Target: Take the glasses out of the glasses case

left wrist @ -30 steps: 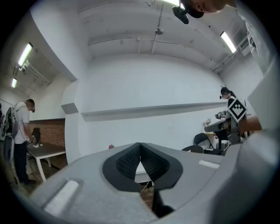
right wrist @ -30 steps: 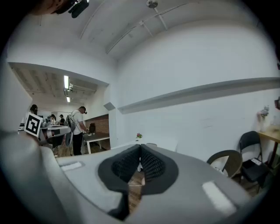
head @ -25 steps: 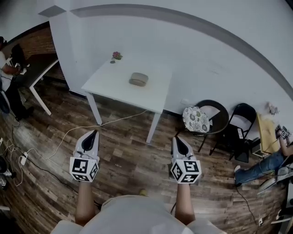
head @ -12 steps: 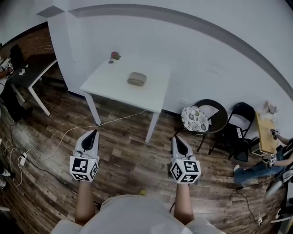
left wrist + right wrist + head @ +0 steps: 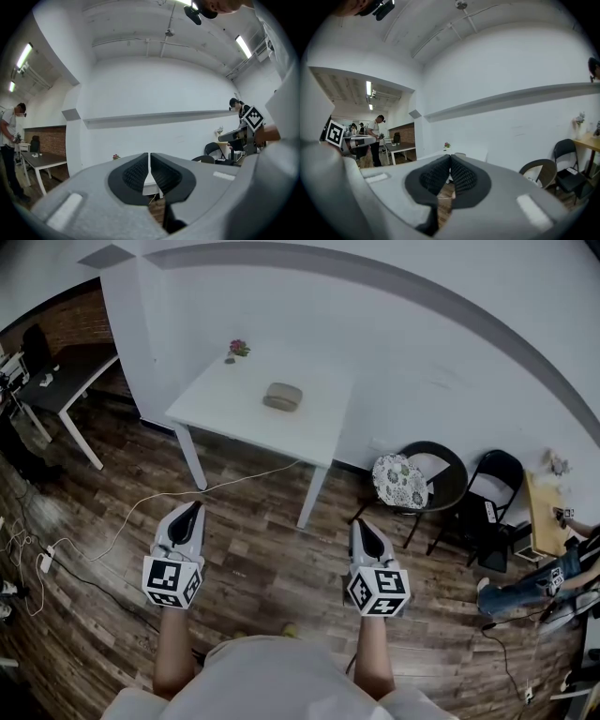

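Wood-floor room, white table against the wall. Glasses case sits near the table's centre and looks closed, with a small flower at the far corner. Left gripper and right gripper are level over the floor, well short of the table (jaws together on each, nothing between).

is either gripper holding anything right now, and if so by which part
Nothing is held. The left gripper and right gripper both have jaws together with nothing between them; the glasses case lies on the white table, apart from both.
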